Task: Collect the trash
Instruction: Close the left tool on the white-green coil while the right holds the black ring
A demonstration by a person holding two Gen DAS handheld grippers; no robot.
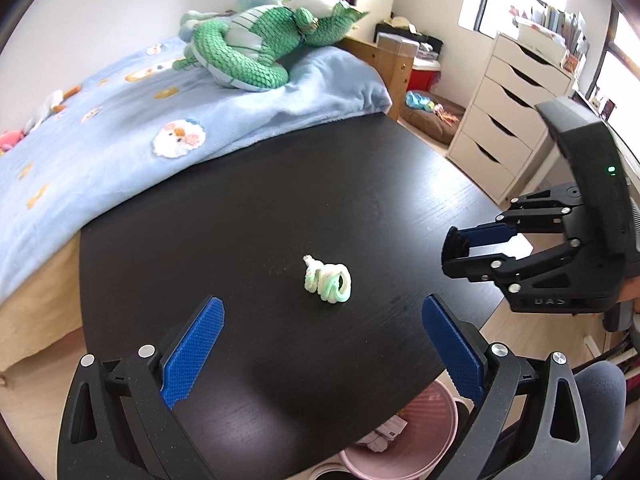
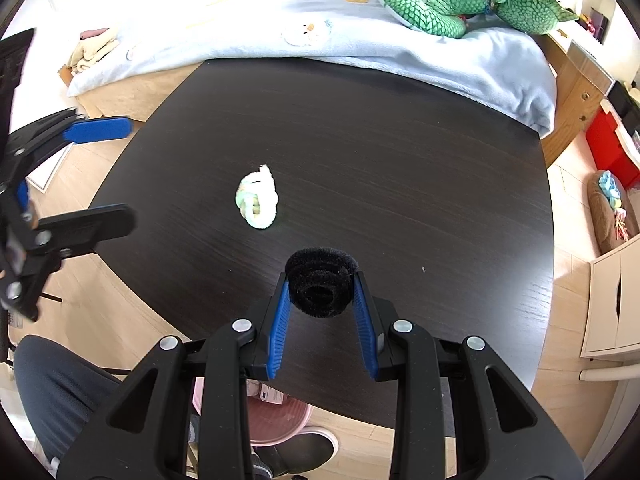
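Observation:
A twisted white-and-green scrap (image 1: 328, 282) lies near the middle of the black table (image 1: 280, 184). My left gripper (image 1: 321, 300) hovers over it, open, with the blue pads far apart on either side and nothing between them. In the right wrist view the same scrap (image 2: 258, 200) lies ahead and to the left. My right gripper (image 2: 321, 278) is shut on a black fuzzy roll (image 2: 320, 288), held above the table's near edge. That gripper (image 1: 450, 252) also shows at the right of the left wrist view. The left gripper (image 2: 132, 172) appears open at the left edge of the right wrist view.
A pink bin (image 2: 280, 420) with some paper in it stands on the floor under the table's near edge (image 1: 424, 412). A bed with a blue blanket (image 1: 120, 128) borders the far side. White drawers (image 1: 504, 120) stand to the right. A person's leg (image 2: 52, 392) is close by.

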